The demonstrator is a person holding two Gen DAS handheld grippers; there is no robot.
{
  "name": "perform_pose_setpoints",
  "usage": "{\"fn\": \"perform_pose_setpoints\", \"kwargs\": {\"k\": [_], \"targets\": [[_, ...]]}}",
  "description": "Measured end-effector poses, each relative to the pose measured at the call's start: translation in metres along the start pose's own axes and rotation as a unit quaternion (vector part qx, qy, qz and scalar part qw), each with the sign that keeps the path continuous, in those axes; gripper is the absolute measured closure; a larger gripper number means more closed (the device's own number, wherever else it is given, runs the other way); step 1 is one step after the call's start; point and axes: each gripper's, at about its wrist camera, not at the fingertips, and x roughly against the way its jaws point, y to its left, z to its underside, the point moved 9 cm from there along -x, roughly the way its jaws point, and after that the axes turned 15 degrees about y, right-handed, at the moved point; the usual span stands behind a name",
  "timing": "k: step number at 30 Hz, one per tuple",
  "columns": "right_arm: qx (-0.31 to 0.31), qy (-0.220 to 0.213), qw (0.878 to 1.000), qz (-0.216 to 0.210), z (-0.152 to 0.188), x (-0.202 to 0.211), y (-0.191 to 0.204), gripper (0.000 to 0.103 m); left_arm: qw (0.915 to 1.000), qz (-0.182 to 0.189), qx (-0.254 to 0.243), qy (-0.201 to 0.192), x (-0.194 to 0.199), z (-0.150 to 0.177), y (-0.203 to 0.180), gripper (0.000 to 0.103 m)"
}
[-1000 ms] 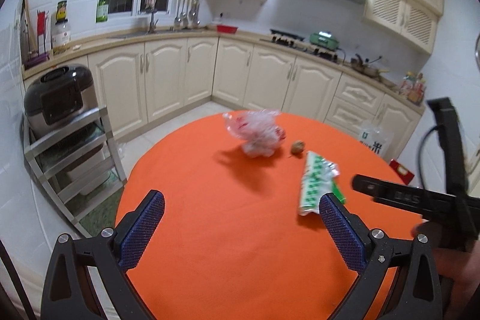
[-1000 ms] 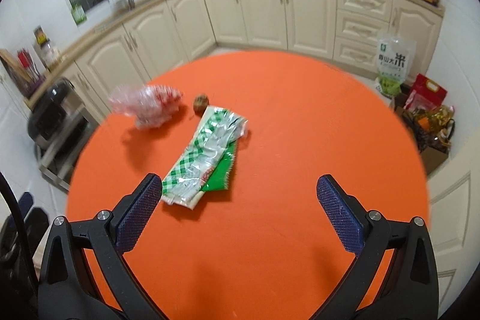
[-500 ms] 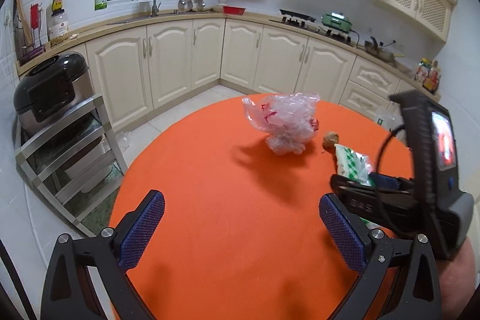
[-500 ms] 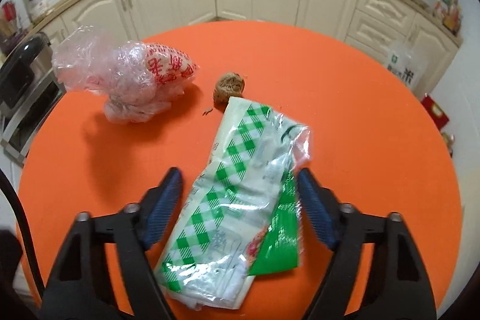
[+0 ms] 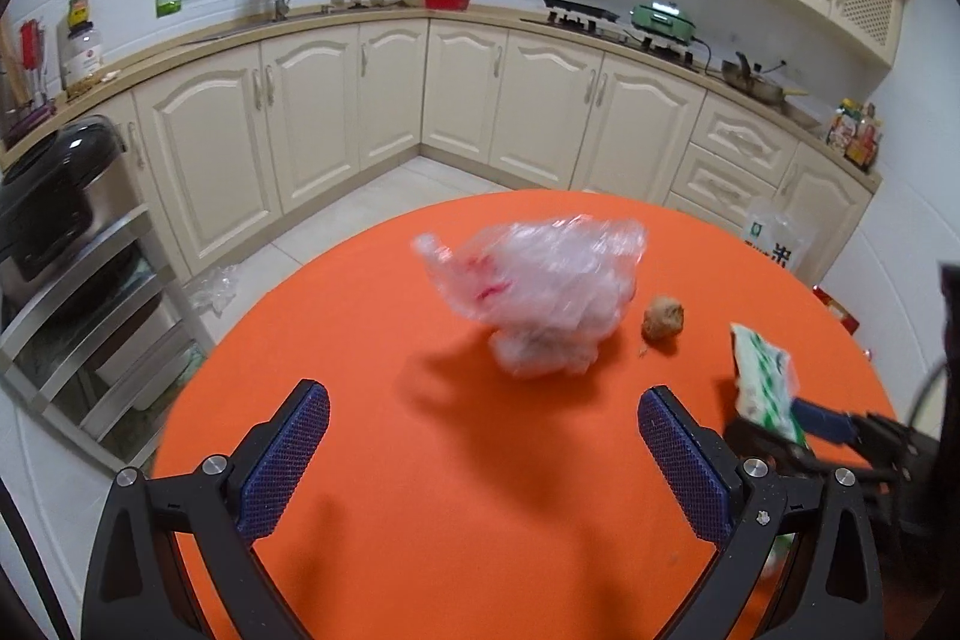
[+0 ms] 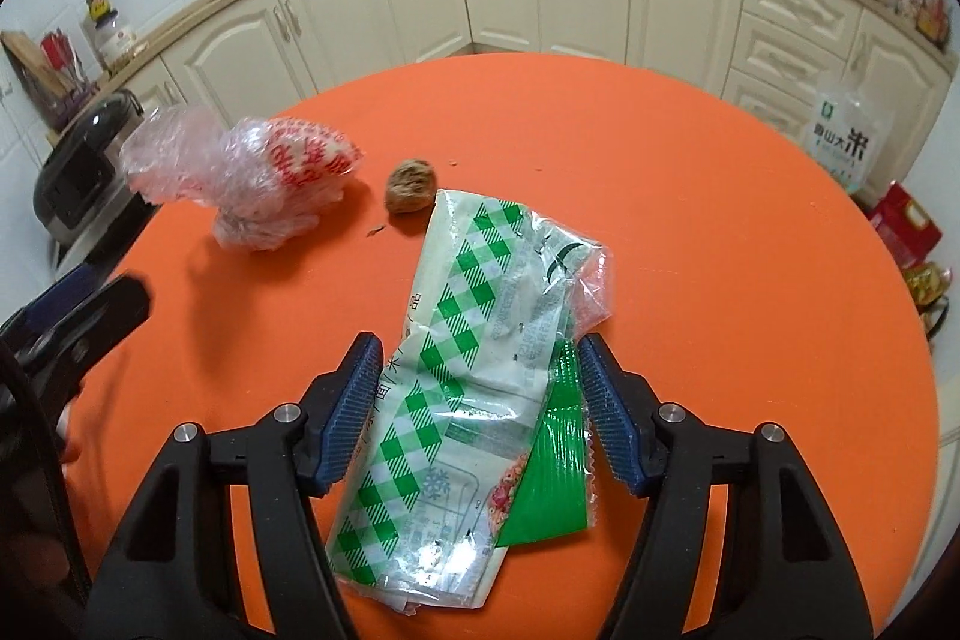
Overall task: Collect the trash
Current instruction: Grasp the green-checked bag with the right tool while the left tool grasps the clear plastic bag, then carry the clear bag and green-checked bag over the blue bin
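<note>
The right gripper (image 6: 477, 409) straddles a green-checked wrapper (image 6: 462, 376) near the orange table's (image 6: 690, 232) near edge, jaws half open, pads not clearly pressing. The flat film could slip or tear when pinched. The left gripper (image 5: 480, 466) hangs wide open and empty. A crumpled plastic bag (image 5: 540, 298) and brown lump (image 5: 663, 317) sit mid-table; nothing blocks either.

Motion-blurred clear plastic bag (image 5: 540, 292)
</note>
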Motion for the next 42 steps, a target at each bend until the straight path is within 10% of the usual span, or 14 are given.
{"fn": "perform_pose_setpoints", "kwargs": {"k": [10, 14, 18, 30, 42], "targets": [[-0.009, -0.003, 1.000, -0.008, -0.006, 0.002, -0.017, 0.039, 0.9978, -0.038, -0.029, 0.046, -0.087, -0.080, -0.011, 0.004], [-0.012, -0.006, 1.000, -0.009, -0.006, 0.005, -0.018, 0.039, 0.9979, 0.008, -0.029, 0.057, -0.103, -0.104, -0.016, 0.054], [-0.018, -0.010, 1.000, -0.020, -0.002, 0.010, -0.018, 0.039, 0.9973, 0.041, -0.019, 0.057, -0.108, -0.115, -0.006, 0.060], [-0.019, -0.048, 0.998, -0.047, 0.022, 0.059, -0.022, 0.039, 0.9981, 0.061, -0.002, -0.006, -0.048, -0.085, 0.013, 0.061], [-0.030, -0.126, 0.989, -0.069, 0.067, 0.157, -0.043, 0.039, 0.9900, 0.102, -0.074, -0.065, 0.038, -0.019, -0.061, 0.061]]}}
